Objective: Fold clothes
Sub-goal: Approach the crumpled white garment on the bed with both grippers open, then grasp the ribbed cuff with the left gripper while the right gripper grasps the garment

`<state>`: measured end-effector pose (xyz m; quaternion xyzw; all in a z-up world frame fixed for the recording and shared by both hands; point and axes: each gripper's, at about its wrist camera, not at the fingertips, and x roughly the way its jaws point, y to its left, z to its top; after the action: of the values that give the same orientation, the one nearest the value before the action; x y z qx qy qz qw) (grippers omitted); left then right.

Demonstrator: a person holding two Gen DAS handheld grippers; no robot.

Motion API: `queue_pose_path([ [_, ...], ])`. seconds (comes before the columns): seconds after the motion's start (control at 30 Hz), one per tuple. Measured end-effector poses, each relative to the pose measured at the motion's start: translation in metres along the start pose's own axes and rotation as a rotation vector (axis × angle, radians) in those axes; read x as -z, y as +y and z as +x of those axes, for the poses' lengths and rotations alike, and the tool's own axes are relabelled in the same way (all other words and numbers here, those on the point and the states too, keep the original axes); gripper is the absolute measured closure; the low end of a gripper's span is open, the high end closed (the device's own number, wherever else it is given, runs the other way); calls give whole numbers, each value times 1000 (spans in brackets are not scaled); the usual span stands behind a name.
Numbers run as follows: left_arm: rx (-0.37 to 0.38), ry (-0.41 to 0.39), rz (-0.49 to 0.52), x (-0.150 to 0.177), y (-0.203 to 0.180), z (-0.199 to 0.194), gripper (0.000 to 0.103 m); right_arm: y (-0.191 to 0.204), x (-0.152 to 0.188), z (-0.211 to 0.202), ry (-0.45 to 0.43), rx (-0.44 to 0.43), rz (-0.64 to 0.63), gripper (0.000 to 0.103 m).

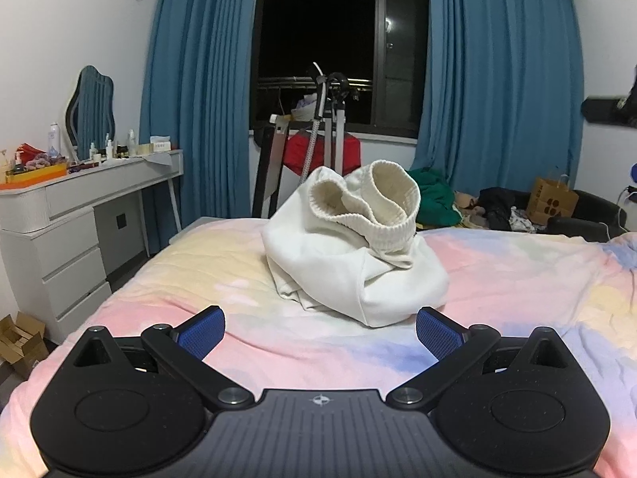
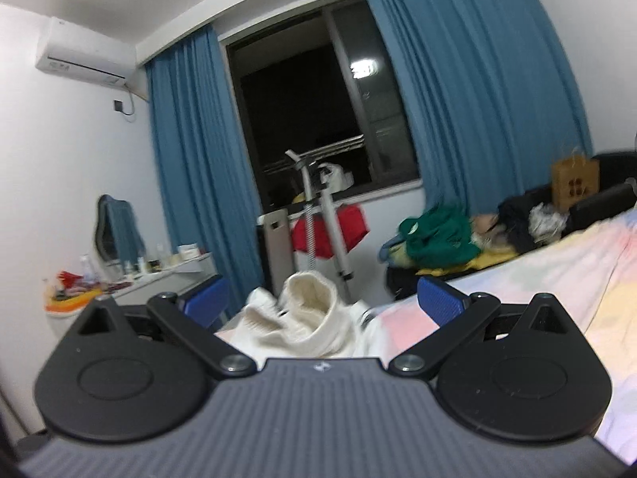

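A cream-white sweatshirt [image 1: 350, 247] lies crumpled in a heap on the pastel bedspread [image 1: 199, 279], its ribbed cuffs and hem sticking up. My left gripper [image 1: 320, 330] is open and empty, just short of the heap's near edge, above the bed. In the right wrist view the same sweatshirt [image 2: 314, 318] shows between the fingers of my right gripper [image 2: 322, 302], which is open, tilted and held above the heap. I cannot tell whether it touches the cloth. The lower part of the garment is hidden behind the right gripper's body.
A white dressing table [image 1: 79, 199] with a mirror and bottles stands left of the bed. A garment steamer stand [image 1: 330, 131] and blue curtains [image 1: 199, 79] are by the window. A pile of clothes [image 1: 438, 199] and a paper bag [image 1: 551, 199] lie beyond the bed at right.
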<state>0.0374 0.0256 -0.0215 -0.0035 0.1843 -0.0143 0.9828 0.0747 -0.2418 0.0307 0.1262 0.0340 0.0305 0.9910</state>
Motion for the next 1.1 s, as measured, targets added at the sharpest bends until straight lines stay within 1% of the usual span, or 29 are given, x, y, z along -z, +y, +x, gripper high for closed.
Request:
queue_pose_path([
  [0.1, 1, 4, 15, 1, -2, 8, 0, -5, 11, 12, 10, 35, -37, 0],
  [0.13, 2, 4, 19, 1, -3, 12, 0, -7, 18, 15, 27, 46, -44, 0],
  [0.23, 21, -2, 29, -1, -6, 28, 0, -15, 39, 22, 111, 24, -18, 0],
  [0.3, 22, 2, 9, -4, -6, 39, 0, -19, 45, 22, 130, -1, 5, 0],
  [0.37, 30, 15, -11, -6, -4, 51, 0, -19, 45, 22, 124, -16, 15, 0],
  [0.43, 32, 25, -9, -6, -4, 60, 0, -21, 44, 20, 101, -12, 21, 0],
  [0.57, -1, 36, 96, -8, -12, 73, 0, -29, 41, 19, 68, -11, 53, 0],
  [0.67, -12, 64, 112, -15, -11, 86, 0, -34, 39, 17, 48, -17, 62, 0],
  [0.77, 3, 82, 67, -27, -1, 102, 0, -39, 41, 14, 12, -6, 55, 0],
  [0.83, 40, 74, 0, -39, 8, 115, 0, -41, 41, 14, 3, 3, 54, 0],
  [0.93, 107, 49, -107, -59, 18, 135, 0, -46, 43, 16, 17, -3, 76, 0],
  [0.97, 116, 43, -141, -67, 21, 143, 0, -47, 44, 18, 25, -4, 82, 0],
  [1.1, 109, 21, -276, -99, 29, 184, 0, -51, 50, 27, 69, -2, 94, 0],
])
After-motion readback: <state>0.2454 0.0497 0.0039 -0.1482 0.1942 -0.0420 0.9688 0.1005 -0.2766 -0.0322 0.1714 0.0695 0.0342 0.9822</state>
